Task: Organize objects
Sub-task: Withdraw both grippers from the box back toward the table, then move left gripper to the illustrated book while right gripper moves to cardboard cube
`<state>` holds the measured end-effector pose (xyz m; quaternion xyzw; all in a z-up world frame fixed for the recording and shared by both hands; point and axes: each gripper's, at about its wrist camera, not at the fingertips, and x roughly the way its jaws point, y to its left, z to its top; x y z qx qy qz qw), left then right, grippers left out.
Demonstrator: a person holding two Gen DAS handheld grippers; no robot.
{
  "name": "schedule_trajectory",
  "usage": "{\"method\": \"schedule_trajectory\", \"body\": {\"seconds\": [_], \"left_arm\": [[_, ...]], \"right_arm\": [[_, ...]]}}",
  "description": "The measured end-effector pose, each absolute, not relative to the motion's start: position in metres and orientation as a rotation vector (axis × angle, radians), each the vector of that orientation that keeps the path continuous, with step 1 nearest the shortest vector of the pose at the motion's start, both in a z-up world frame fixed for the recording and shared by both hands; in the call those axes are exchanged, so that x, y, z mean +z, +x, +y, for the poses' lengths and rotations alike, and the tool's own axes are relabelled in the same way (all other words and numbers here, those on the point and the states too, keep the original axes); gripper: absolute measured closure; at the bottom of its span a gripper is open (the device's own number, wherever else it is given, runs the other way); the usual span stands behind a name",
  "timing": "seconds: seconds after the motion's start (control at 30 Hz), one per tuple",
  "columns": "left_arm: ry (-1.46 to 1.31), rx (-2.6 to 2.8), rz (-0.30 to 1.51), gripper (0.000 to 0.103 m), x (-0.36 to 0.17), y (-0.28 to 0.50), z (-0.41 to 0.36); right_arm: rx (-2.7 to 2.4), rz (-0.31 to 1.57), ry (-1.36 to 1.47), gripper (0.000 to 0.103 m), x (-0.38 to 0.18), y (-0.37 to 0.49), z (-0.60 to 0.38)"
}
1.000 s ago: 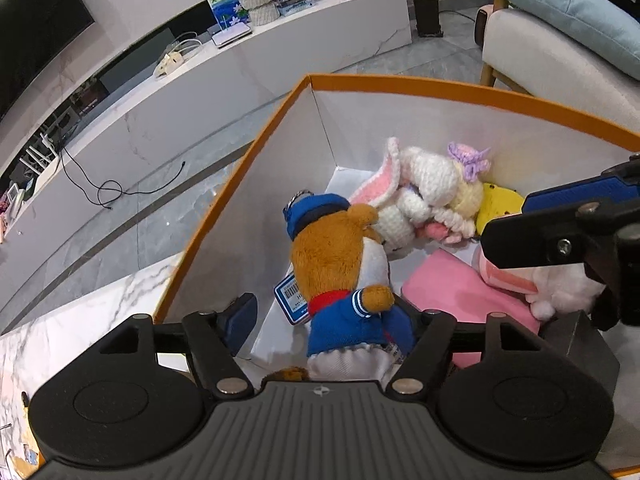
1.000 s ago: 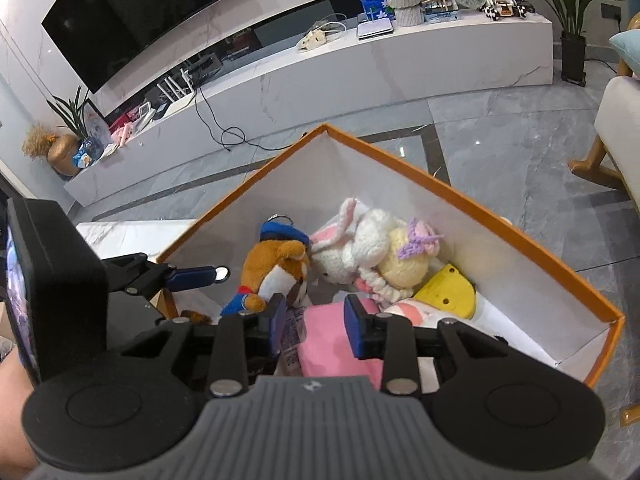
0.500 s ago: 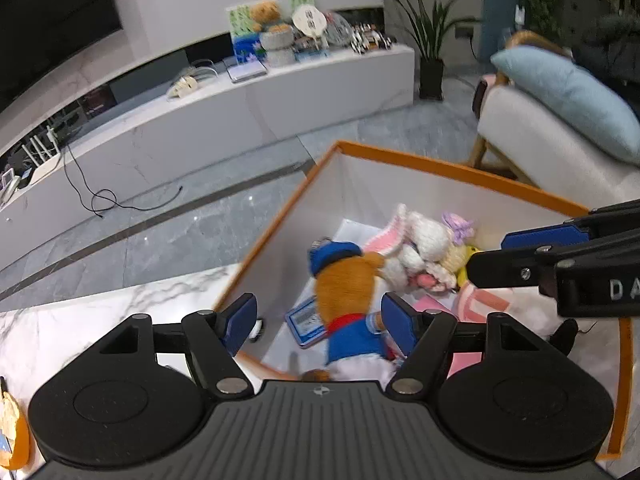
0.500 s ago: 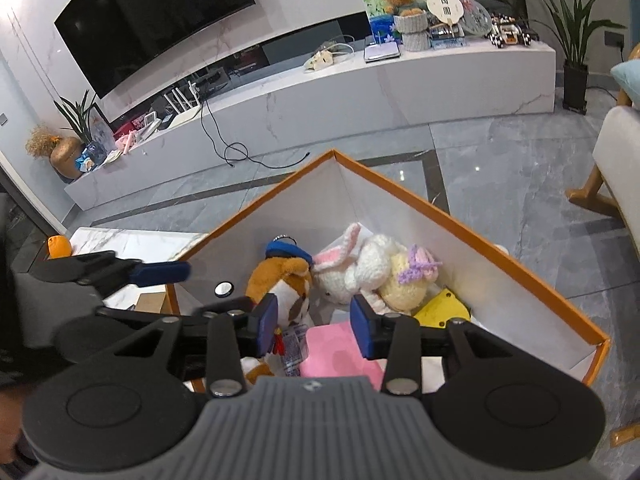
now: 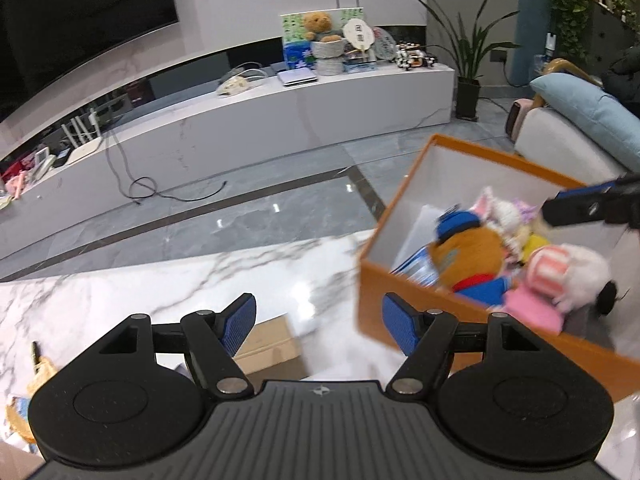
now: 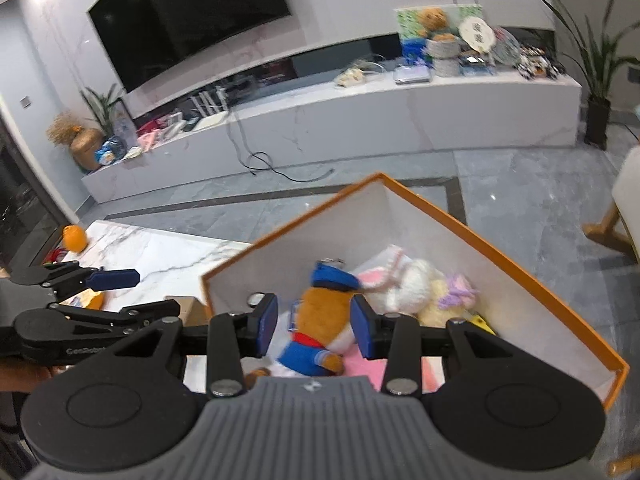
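Several plush toys (image 6: 324,320) already sit in orange box (image 6: 500,256); both grippers' fingers spread, empty; small items (image 5: 36,372) remain on table (image 5: 160,292).

Background room furnishings, both wrist views.

Wall-mounted television (image 6: 188,16) above a long white marble media bench (image 5: 256,120). On the bench: a teddy bear (image 5: 318,26) seated in a woven basket, a round paper fan (image 5: 359,34), a stack of flat items. Black cable (image 5: 160,192) trails onto the grey tiled floor (image 6: 540,200). Potted plant (image 5: 468,64) stands beside the bench end. Light blue cushion (image 5: 592,116) on a sofa.
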<state>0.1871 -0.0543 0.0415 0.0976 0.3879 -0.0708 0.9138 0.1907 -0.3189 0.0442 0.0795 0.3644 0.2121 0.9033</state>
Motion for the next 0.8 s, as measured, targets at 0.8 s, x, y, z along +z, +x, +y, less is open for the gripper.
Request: {"method": "schedule_trajectory", "body": {"seconds": [0.8], "left_arm": [[-0.09,0.029,0.868,0.016,-0.033,0.172,0.081]], "right_arm": [[0.711,0.63,-0.141,0.06,0.027,0.15,-0.202]]}}
